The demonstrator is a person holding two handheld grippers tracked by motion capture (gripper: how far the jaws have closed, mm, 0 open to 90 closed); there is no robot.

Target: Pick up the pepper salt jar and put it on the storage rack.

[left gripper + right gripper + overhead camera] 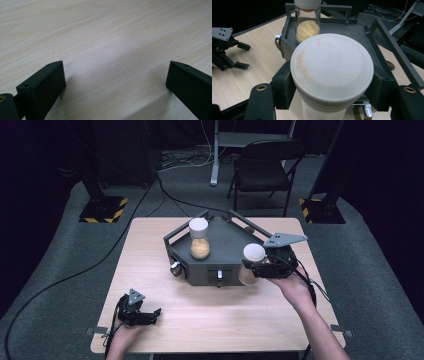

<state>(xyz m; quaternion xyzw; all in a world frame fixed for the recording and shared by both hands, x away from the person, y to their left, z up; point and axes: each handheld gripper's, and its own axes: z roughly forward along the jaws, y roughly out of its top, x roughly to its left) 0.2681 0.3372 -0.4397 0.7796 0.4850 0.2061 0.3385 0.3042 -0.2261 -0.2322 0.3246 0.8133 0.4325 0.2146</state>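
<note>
Right gripper point(253, 268) pinching a white-lidded jar point(332, 72) just beside the grey tray's point(227, 245) front right corner, left gripper point(150, 316) resting on the counter point(210, 315), jaws spread.

no text, label, brand or number can be read anywhere; the white lid point(332, 68) of the jar carries faint raised lettering in the right gripper view, too worn and stained to make out; the only signs are the yellow-and-black hazard stripes on the two stand bases point(102, 210) on the floor beyond the bench point(150, 270), seen in the high view
</note>
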